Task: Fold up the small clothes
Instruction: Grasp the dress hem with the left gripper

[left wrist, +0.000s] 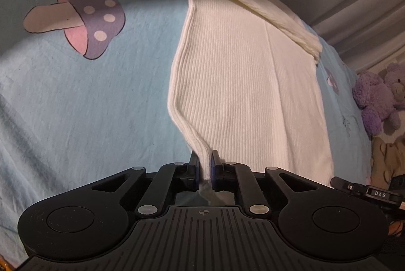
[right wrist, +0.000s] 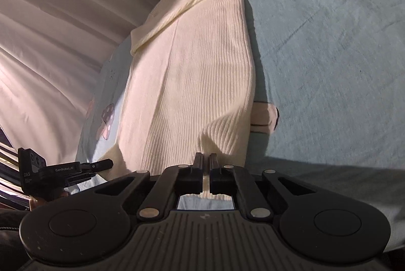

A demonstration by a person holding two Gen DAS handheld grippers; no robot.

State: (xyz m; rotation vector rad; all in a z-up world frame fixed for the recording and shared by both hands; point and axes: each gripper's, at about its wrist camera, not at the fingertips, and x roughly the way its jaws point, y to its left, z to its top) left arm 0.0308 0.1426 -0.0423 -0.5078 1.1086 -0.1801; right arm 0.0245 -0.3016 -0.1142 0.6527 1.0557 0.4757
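One cream ribbed top (left wrist: 243, 83) lies folded lengthwise on the blue mushroom-print bed sheet (left wrist: 88, 106). Left tongs (left wrist: 204, 164) and right tongs (right wrist: 206, 164) are each clamped on its near hem. Two purple plush bears (left wrist: 379, 96) sit partly cut off at the bedside; pale curtains (right wrist: 50, 43) hang behind.

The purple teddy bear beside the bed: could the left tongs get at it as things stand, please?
Probably not yet: the left tongs are shut on the cream sweater's hem, though nothing blocks the purple teddy bear.
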